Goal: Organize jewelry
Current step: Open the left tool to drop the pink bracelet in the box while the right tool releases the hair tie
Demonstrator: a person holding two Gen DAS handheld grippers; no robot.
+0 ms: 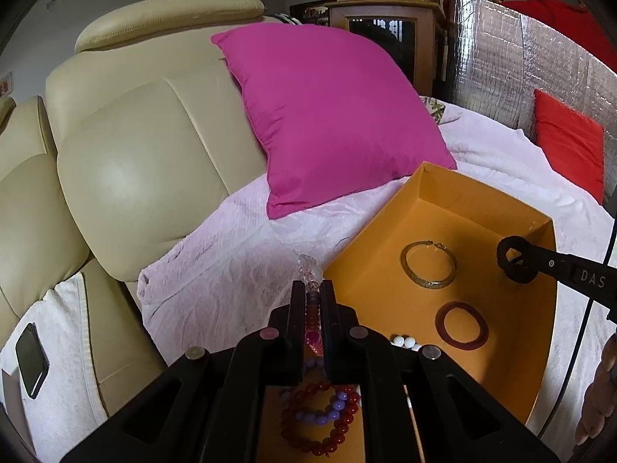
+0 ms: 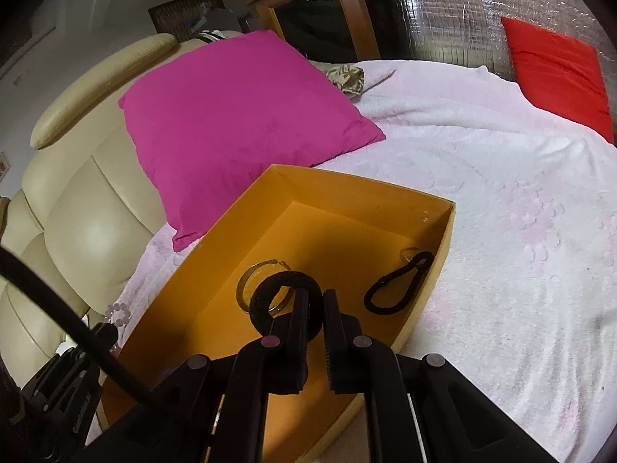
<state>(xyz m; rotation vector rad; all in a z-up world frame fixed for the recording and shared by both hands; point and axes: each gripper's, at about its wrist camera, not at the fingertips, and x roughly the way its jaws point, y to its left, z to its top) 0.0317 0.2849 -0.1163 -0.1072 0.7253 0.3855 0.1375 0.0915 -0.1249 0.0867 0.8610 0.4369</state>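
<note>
Mid-sort: left claw (image 1: 313,289) clamped on bead bracelet (image 1: 308,266) beside box (image 1: 385,208); right claw (image 2: 316,297) gripping black band (image 2: 270,293) over box. Next: lower, release inside.

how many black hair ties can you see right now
2. One black hair tie is pinched in the right gripper above the orange box; the other lies stretched out on the box floor by its right wall. The grippers may hide more.

Light: soft, even | glare: sofa (image 1: 115,177) sheen | edges: dark (fisheye bending)
</note>
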